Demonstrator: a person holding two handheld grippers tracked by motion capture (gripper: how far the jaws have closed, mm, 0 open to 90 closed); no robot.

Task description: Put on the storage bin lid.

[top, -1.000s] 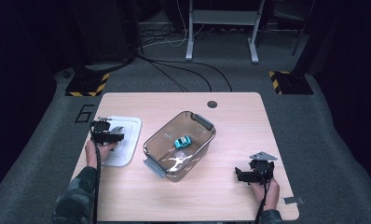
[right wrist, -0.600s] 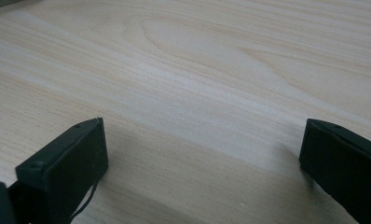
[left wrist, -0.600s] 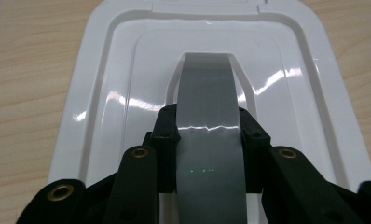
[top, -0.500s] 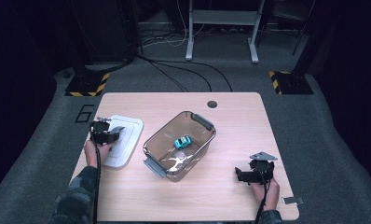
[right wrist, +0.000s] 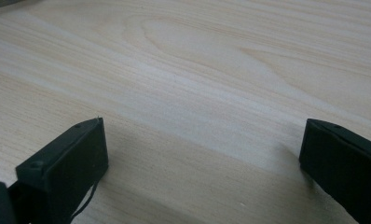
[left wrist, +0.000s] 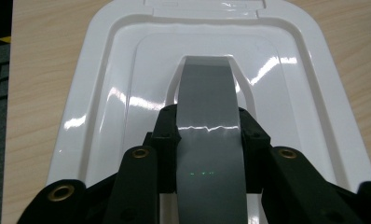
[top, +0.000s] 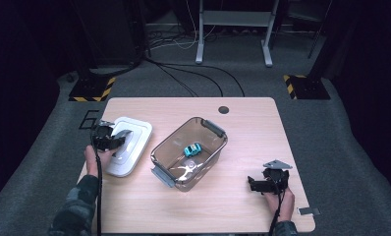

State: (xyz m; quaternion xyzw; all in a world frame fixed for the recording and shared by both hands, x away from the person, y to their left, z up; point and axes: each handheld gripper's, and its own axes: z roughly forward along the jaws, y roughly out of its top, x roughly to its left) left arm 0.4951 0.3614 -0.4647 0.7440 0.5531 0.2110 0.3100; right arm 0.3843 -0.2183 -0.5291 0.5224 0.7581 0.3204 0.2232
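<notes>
A white lid (top: 137, 132) with a grey strap handle (left wrist: 207, 88) lies flat on the table's left side. My left gripper (top: 116, 141) is over it, and its black jaws press on both sides of the handle (left wrist: 207, 126). To the right of the lid (left wrist: 104, 93) stands a clear, smoky plastic container (top: 166, 158) with grey end clips. A small teal toy car (top: 192, 149) sits inside it. My right gripper (top: 253, 186) rests low at the front right, open over bare wood (right wrist: 202, 149), with nothing between its jaws.
The light wooden table (top: 252, 128) has a dark round grommet hole (top: 223, 109) near its far edge. A small grey tag (top: 304, 211) lies at the front right corner. Cables and yellow-black striped stand feet (top: 90, 89) are on the dark floor beyond.
My left gripper has shifted very slightly toward the person on the lid's handle. The lid, the container and the right gripper have stayed in place.
</notes>
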